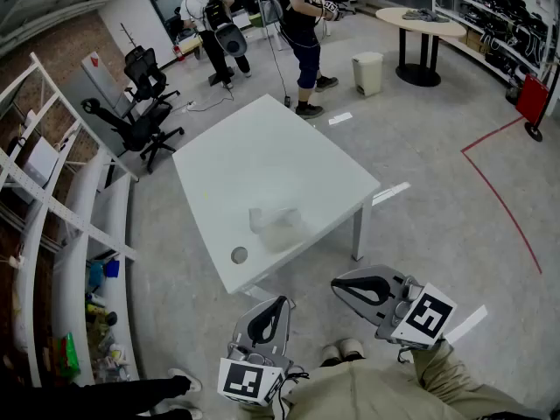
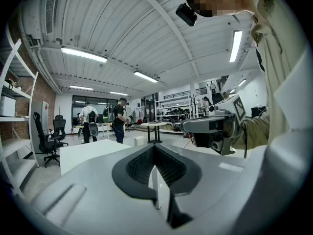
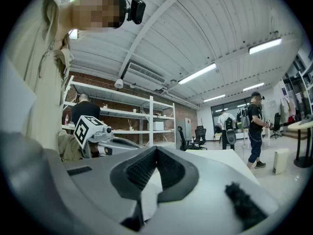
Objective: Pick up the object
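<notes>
Clear crinkly object [image 1: 278, 226] on white table [image 1: 262, 147]: far, straight ahead of left gripper [image 1: 278, 304]; far-left of right gripper [image 1: 343, 284]. Both claws closed, empty.

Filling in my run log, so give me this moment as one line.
phase: before reach | left tool: shut, empty | right tool: shut, empty | clear object: on white table, untouched

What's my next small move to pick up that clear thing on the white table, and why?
Probably move the right gripper forward over the table toward the translucent object near its front edge, opening the jaws as you go. Both it and the left gripper sit short of the table, jaws together and empty.
</notes>
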The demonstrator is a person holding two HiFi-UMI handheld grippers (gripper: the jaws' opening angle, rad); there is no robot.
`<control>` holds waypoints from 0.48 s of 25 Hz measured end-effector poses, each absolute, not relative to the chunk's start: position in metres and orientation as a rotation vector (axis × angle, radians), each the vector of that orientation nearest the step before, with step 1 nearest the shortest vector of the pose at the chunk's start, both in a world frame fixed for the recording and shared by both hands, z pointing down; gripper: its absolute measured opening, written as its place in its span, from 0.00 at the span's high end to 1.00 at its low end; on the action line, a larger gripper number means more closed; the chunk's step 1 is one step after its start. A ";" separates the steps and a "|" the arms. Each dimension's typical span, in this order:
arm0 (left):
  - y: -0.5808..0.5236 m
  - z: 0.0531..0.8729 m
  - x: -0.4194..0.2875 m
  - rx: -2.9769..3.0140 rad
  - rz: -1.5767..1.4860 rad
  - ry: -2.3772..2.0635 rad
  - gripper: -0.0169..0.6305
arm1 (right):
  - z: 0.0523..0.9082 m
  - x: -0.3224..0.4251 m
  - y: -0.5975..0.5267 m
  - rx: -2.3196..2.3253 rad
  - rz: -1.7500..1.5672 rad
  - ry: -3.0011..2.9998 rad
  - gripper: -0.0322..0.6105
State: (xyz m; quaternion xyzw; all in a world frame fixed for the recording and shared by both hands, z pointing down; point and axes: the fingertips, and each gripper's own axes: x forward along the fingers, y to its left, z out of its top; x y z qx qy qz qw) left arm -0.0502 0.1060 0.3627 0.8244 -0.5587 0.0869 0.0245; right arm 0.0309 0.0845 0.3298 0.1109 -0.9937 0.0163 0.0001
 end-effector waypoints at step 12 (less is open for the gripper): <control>0.080 0.389 -0.065 2.502 0.274 -1.703 0.97 | 0.353 0.020 0.056 0.356 0.122 -3.083 0.95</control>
